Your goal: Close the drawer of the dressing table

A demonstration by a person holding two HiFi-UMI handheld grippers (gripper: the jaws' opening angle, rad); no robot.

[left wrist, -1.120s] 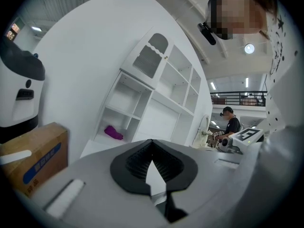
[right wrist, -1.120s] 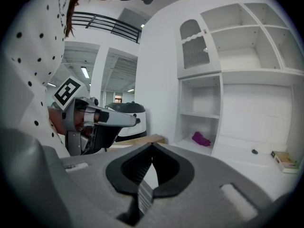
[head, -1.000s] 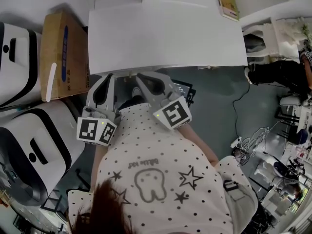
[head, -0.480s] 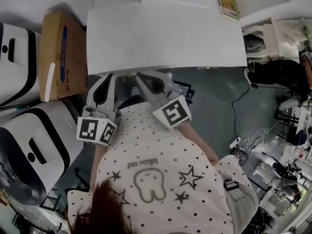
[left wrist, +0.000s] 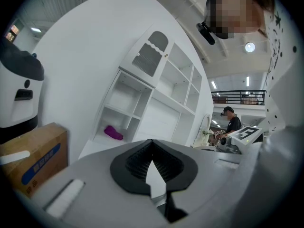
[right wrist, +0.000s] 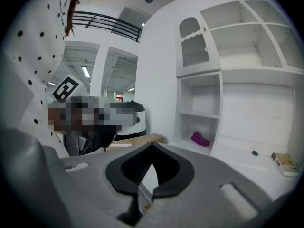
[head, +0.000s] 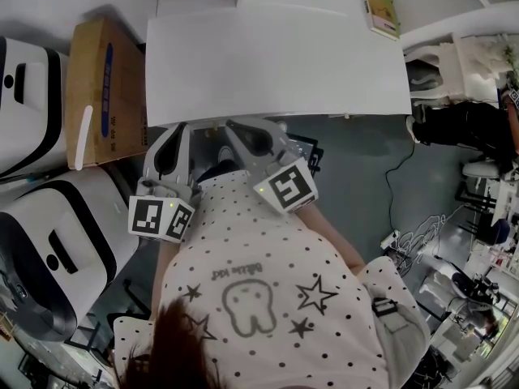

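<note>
Head view: left hand-held gripper (head: 179, 128) and right hand-held gripper (head: 233, 126), jaws together, empty, at the worktop (head: 276, 63) front edge; drawer unseen, probably already shut

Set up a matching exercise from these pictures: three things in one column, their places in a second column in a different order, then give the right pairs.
Things:
1. cardboard box
2. purple thing
3. yellow-green packet

Places:
A. near the far right corner of the dressing table top
B. in the lowest open compartment of the shelf unit
C. beside the table's left edge in the head view

Pairs: 1-C, 2-B, 3-A.
</note>
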